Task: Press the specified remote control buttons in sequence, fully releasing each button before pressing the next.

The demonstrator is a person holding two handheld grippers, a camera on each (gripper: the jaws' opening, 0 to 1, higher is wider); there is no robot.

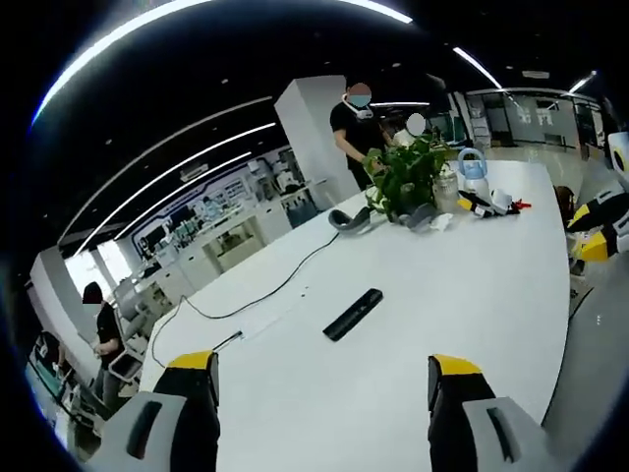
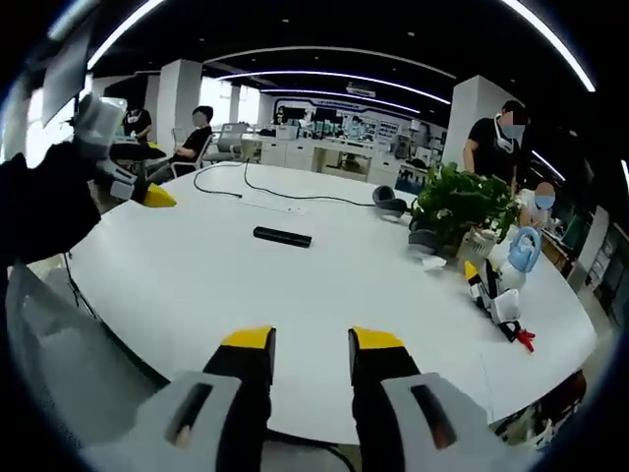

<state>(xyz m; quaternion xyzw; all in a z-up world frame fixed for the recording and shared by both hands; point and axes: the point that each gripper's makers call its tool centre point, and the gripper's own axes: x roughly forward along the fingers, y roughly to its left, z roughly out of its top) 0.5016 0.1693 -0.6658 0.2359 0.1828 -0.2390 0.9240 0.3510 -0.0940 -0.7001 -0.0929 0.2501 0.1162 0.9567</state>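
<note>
A slim black remote control (image 1: 353, 315) lies flat on the big white table (image 1: 472, 295), well ahead of my left gripper (image 1: 324, 379), whose yellow-tipped jaws stand wide open with nothing between them. My right gripper (image 1: 595, 231) enters the left gripper view at the far right edge. In the right gripper view the remote control (image 2: 282, 236) lies near the middle of the table (image 2: 197, 285), far beyond my right gripper (image 2: 313, 356), which is open by a narrow gap and holds nothing. My left gripper (image 2: 133, 182) hovers at the table's left rim.
A black cable (image 2: 285, 197) and white power strip run behind the remote. A potted plant (image 2: 457, 206), headphones (image 2: 391, 204), a blue jug (image 2: 523, 251) and small tools (image 2: 496, 295) sit at the far right. People stand or sit around the table. A chair (image 2: 59, 354) stands near left.
</note>
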